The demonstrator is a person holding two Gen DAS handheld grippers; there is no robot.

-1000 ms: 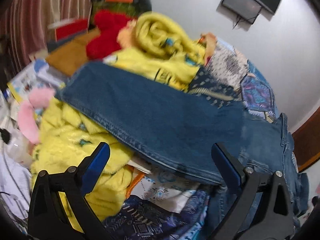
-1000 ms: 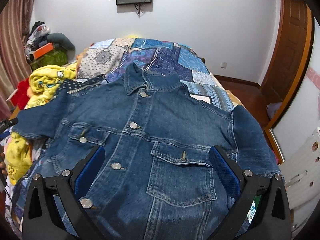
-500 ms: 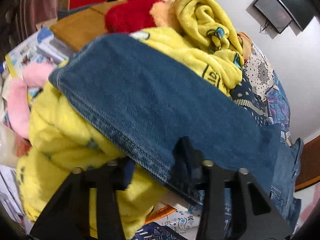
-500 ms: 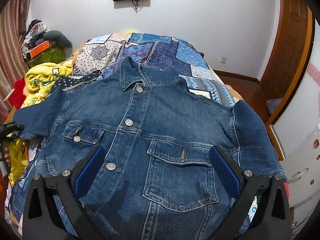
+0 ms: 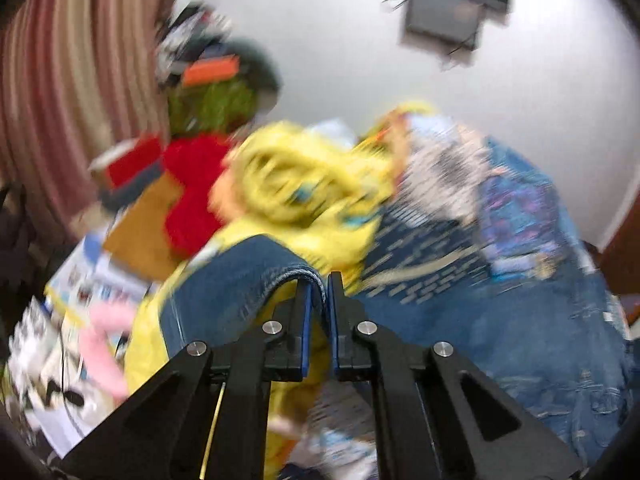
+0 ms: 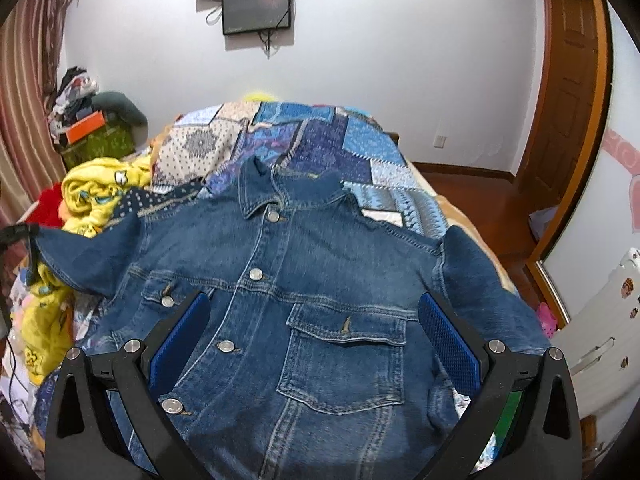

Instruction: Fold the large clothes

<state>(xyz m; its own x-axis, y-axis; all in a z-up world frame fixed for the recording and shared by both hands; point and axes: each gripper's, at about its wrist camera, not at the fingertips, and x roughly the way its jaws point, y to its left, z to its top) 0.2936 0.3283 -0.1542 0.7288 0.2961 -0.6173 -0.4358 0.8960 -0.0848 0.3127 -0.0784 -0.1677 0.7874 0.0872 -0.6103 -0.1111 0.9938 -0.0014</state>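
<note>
Two grippers here, doing very different things. Left gripper [image 5: 319,300] has its blue-padded fingers pinched tight on the cuff edge of the denim sleeve [image 5: 248,280], and the fabric loops up over the fingertips, lifted off the fluffy yellow blanket [image 5: 304,196] under it. That view is badly motion-blurred, so small details are mush. In the right wrist view you can just spot that gripper at the far left edge, with the sleeve [image 6: 92,256] stretched out towards it from the jacket body.

The blue denim button-up jacket [image 6: 304,300] lies face up, collar pointing away towards the white wall, spread over the blue patchwork quilt [image 6: 320,148] on the bed. It's buttoned, metal snaps running down the front, with a flap chest pocket [image 6: 344,356] on the side nearer the door. The other sleeve [image 6: 480,292] hangs down off the jacket on the wooden door side.

Right gripper [image 6: 314,344] hovers over the lower front of the jacket with its blue pads spread wide apart, gripping nothing; I can't tell if the fingers actually touch the denim.

Left of the jacket is the yellow blanket pile [image 6: 96,192], a red plush thing [image 6: 50,204] beside it, and beyond that a green box with an orange box [image 6: 86,132] on top, next to the striped curtain [image 6: 20,112]. A dark wall screen [image 6: 256,6] hangs above the far end of the jacket.
</note>
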